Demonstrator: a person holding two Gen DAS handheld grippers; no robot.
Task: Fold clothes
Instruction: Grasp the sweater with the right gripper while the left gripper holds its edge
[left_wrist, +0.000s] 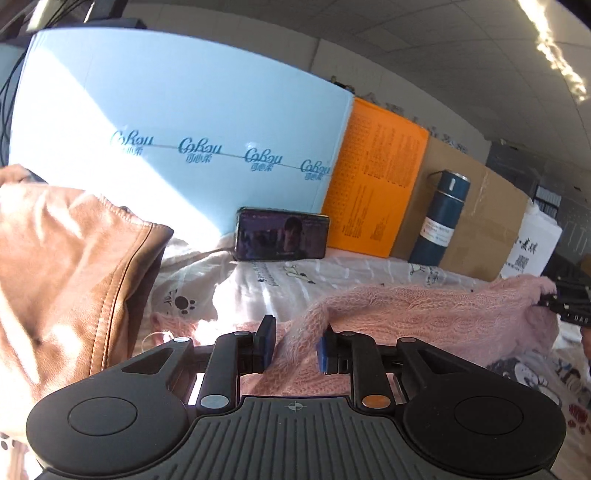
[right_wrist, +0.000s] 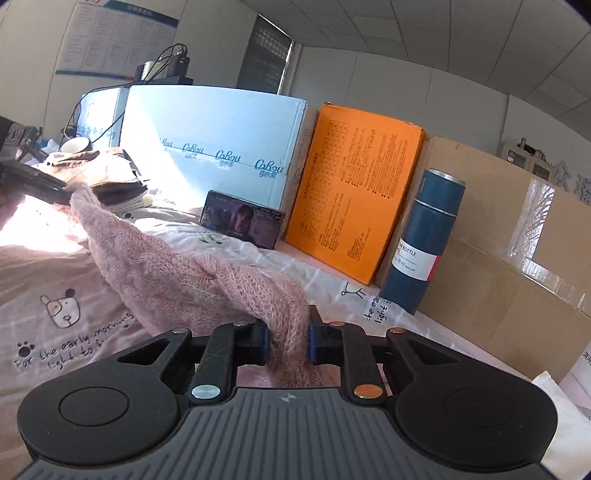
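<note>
Printed bedsheet (right_wrist: 55, 280) carries my pink knit sweater (right_wrist: 192, 273), stretched mid-frame between both tongs: right tongs (right_wrist: 287, 341) pinch one end, left tongs (left_wrist: 295, 347) pinch the other. Upper right, a blue bottle (right_wrist: 424, 240) stands closed against cardboard boxes (right_wrist: 517, 258); contents hidden.

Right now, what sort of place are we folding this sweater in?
Probably an office or storeroom with a makeshift folding surface: a cartoon-print sheet spread as the work area, stacked cartons along its back edge, a wall chart and a suspended tile ceiling.
</note>
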